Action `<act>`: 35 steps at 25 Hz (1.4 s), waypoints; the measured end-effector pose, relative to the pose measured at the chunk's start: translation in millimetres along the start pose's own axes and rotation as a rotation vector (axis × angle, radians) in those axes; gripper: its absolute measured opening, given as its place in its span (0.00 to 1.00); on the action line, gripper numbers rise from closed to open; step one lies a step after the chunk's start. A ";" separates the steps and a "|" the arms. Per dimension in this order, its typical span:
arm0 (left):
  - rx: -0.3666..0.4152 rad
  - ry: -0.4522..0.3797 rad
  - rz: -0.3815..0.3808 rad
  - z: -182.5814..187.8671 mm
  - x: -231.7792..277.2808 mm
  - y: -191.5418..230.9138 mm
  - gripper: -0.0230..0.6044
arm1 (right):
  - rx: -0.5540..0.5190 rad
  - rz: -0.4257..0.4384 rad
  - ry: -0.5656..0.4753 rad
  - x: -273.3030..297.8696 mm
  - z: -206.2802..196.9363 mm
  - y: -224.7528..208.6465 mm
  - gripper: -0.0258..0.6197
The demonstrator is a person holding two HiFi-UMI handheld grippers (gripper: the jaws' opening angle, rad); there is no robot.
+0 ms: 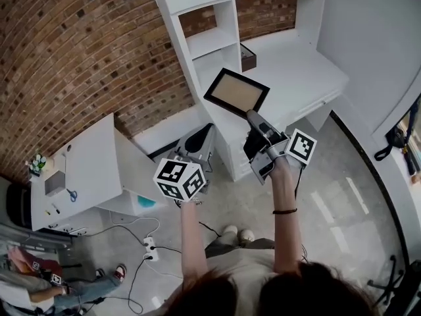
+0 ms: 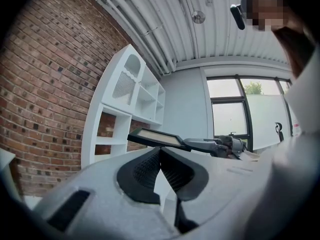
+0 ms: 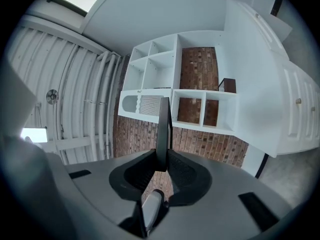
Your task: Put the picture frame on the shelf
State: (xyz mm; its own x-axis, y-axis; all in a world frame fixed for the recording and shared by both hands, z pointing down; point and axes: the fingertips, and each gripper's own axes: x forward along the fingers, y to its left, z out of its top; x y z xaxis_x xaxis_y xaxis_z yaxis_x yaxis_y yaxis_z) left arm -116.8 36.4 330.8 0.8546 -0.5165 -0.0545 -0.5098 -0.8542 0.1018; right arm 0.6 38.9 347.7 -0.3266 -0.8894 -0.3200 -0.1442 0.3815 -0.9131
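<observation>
The right hand-held gripper [image 1: 252, 116] is clamped on one edge of the black rectangular picture frame with a tan panel [image 1: 235, 92]. It holds the frame in the air over the white surface [image 1: 299, 71], in front of the white shelf unit [image 1: 212, 42]. The left hand-held gripper [image 2: 160, 150] has its jaws together, with nothing between them.

- The shelf [image 1: 209, 41] has compartments open at the front, each bounded by white uprights and dividers.
- A dark box [image 1: 248, 56] sits at the back of the white surface [image 1: 299, 71], just beside the shelf; the surface in front of it lies bare.
- The picture frame [image 1: 235, 91], clamped in the right tongs [image 1: 253, 116], hangs before the lower compartments, apart from the upright.
- A brick wall [image 1: 79, 58] closes the shelf's left side.
</observation>
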 end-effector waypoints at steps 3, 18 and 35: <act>-0.006 0.005 0.009 -6.9 1.6 -6.8 0.05 | -0.003 -0.008 0.009 -3.9 2.1 -2.3 0.15; -0.011 -0.006 0.040 -10.2 11.7 -0.7 0.05 | 0.019 -0.003 0.006 0.8 13.8 -13.5 0.15; -0.021 -0.026 0.022 -5.4 64.5 69.3 0.05 | 0.024 -0.011 -0.037 57.5 45.5 -47.6 0.15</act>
State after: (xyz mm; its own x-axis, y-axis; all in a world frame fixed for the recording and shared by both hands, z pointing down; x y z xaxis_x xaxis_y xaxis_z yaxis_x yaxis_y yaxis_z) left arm -96.5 -55.8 339.7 0.8401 -0.5367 -0.0782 -0.5261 -0.8414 0.1236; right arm 31.1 -41.9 361.3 -0.2903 -0.9022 -0.3189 -0.1249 0.3661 -0.9221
